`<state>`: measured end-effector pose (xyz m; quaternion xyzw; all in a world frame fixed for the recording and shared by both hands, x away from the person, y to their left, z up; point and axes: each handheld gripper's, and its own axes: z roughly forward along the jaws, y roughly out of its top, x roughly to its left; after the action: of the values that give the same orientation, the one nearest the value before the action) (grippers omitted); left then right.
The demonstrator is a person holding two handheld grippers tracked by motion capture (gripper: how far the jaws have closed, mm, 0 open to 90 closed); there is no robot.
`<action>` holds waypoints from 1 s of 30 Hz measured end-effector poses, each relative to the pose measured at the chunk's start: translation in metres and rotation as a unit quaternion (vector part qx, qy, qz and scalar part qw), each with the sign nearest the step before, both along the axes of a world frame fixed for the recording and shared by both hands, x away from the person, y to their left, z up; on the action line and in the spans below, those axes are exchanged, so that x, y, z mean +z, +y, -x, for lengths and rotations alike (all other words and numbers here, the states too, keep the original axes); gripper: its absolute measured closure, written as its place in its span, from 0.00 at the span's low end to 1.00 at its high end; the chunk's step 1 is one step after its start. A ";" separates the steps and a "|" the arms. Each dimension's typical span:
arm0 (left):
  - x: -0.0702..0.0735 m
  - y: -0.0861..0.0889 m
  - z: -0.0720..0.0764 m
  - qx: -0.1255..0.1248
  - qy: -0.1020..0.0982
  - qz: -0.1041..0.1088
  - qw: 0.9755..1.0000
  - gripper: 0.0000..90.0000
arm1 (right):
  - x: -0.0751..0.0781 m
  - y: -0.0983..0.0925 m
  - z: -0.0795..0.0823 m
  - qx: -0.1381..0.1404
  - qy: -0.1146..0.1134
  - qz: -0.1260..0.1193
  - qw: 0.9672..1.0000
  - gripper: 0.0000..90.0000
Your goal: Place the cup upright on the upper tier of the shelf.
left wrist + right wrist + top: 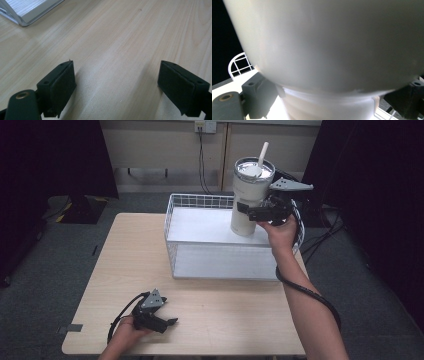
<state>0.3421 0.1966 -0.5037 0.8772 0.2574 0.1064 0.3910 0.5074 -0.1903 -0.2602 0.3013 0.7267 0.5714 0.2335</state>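
Observation:
A white tumbler [250,195] with a lid and a white straw [262,154] stands upright over the right side of a white wire basket [170,215]. My right gripper [248,212] comes in from the right and is shut on the tumbler's narrower lower part. In the right gripper view the tumbler [324,45] looms close, with a black jaw on each side of its base, and my right gripper [329,100] clasps it. Whether its base touches the basket floor I cannot tell. My left gripper [172,322] rests low on the wooden table near the front left, open and empty [117,85].
The basket sits at the back right of the light wooden table [125,255]; its corner [25,12] shows in the left gripper view and its wire rim [238,63] in the right gripper view. Grey carpet surrounds the table, and cables run at the back right.

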 end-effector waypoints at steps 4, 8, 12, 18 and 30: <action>0.000 0.000 0.000 0.000 0.000 0.000 1.000 0.16 | -0.001 0.000 0.001 -0.001 0.001 0.003 1.000 0.10; 0.000 0.000 0.000 0.000 0.000 0.000 1.000 0.16 | -0.001 0.000 0.001 -0.003 0.004 0.013 1.000 0.10; 0.000 0.000 0.000 0.000 0.000 0.000 1.000 0.16 | -0.002 0.000 0.003 -0.006 0.004 0.021 1.000 0.10; 0.000 0.000 0.000 0.000 0.000 0.000 1.000 0.16 | -0.004 -0.002 0.004 -0.003 0.005 0.026 1.000 0.10; 0.000 0.000 0.000 0.000 -0.001 0.001 1.000 0.16 | -0.007 -0.005 0.012 -0.011 -0.001 0.049 0.999 0.12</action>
<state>0.3421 0.1964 -0.5039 0.8767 0.2576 0.1072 0.3918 0.4956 -0.1950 -0.2672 0.2972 0.7505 0.5325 0.2548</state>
